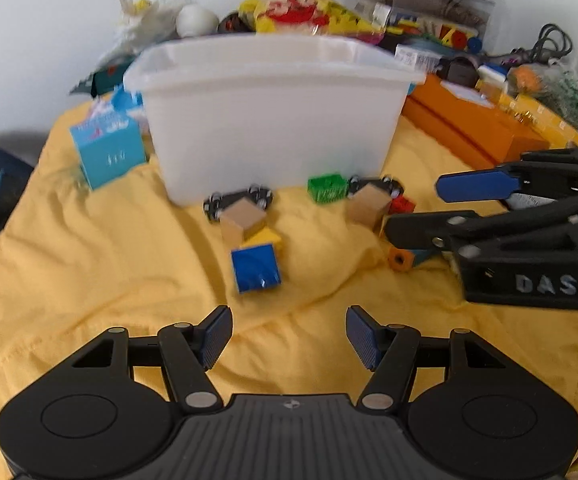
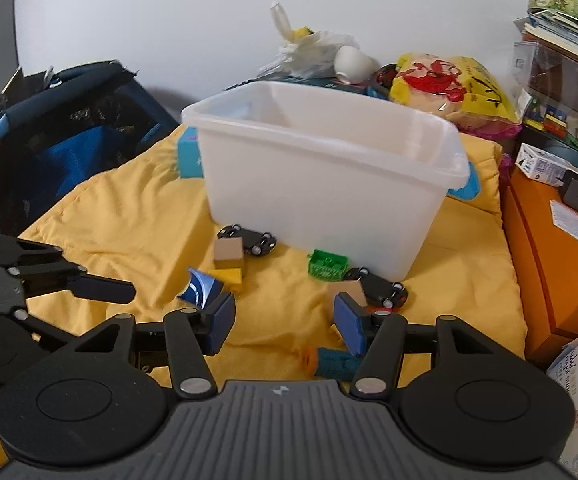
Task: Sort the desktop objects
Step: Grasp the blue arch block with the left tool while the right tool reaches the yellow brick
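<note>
Left gripper [image 1: 289, 338]: jaws wide apart, nothing between the blue pads, poised over the near part of the yellow cloth [image 1: 89, 280]. Right gripper [image 2: 285, 322]: jaws likewise wide and empty; its housing, seen from the left wrist view, bears the raised letters "DAS". No other writing is legible; print on the light-blue box [image 1: 107, 152] at the cloth's far-left edge is blurred. Just beyond the left gripper lies a blue block [image 1: 256, 268], touching a yellow block [image 1: 267, 238] and a wooden cube [image 1: 241, 220], with a black toy car [image 1: 239, 200] against the front wall of the white tub [image 1: 269, 120], which stands at the middle far part of the cloth. Toward the right lie a green brick [image 1: 327, 188], a second wooden block [image 1: 369, 206], a second black car [image 2: 381, 288] and a small red brick [image 1: 403, 204]. The right wrist view alone shows the teal-and-orange piece [image 2: 329, 360] lengthwise beneath its fingers and a dark blue bag [image 2: 49, 140] off the cloth's left edge; the left wrist view alone shows the orange box's [image 1: 469, 128] far clutter.
</note>
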The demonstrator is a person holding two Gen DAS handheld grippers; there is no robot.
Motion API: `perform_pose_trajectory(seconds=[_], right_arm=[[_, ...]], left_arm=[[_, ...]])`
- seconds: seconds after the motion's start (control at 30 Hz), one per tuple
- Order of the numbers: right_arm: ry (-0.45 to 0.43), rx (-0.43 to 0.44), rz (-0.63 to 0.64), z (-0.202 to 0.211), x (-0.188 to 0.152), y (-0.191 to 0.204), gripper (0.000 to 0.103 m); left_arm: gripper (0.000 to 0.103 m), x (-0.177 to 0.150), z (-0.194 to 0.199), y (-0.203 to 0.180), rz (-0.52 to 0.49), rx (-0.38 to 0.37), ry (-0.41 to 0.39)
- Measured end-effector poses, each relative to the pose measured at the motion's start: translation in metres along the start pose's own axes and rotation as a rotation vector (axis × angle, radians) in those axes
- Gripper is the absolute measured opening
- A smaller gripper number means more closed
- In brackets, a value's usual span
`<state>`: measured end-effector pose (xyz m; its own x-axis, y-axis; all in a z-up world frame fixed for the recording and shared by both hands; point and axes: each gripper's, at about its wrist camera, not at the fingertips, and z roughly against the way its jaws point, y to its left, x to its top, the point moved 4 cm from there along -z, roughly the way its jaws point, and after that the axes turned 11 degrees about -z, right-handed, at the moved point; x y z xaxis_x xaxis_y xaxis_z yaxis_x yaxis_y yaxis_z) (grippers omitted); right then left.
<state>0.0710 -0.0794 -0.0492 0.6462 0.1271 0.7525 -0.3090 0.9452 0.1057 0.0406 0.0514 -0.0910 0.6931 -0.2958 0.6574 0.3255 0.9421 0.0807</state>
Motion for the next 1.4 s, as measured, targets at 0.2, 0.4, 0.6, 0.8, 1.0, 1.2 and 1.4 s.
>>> perform_pose_trajectory(seconds=[0.2, 0.4, 0.6, 0.8, 1.0, 1.2, 1.4], right_arm=[[0.063, 0.008, -0.001, -0.008, -0.018, 0.001, 0.059], [0.128, -0.001, 0.012, -0.019, -0.031, 0.001, 0.056], [0.138, -0.017, 0.003, -0.017, -0.036, -0.004, 0.057], [0.131, -0.025, 0.006, -0.017, -0.033, -0.006, 0.057], [0.119, -0.005, 0.059, -0.032, -0.024, 0.002, 0.057], [0.112, 0.1, 0.007, -0.065, 0.002, 0.012, 0.056], [0.158, 0.136, -0.018, -0.106, 0.011, 0.026, 0.056]], left_arm=[[0.066, -0.006, -0.015, 0.004, -0.037, 0.012, 0.041], [0.06, 0.013, -0.03, 0.008, -0.056, 0.025, -0.024], [0.027, 0.024, -0.062, 0.017, -0.033, 0.047, 0.0], [0.02, 0.014, -0.045, 0.027, -0.048, -0.008, 0.058], [0.021, -0.016, -0.017, 0.007, -0.368, 0.075, 0.15], [0.031, -0.035, -0.003, -0.015, -0.464, 0.079, 0.12], [0.036, -0.039, 0.011, -0.016, -0.386, 0.067, 0.088]])
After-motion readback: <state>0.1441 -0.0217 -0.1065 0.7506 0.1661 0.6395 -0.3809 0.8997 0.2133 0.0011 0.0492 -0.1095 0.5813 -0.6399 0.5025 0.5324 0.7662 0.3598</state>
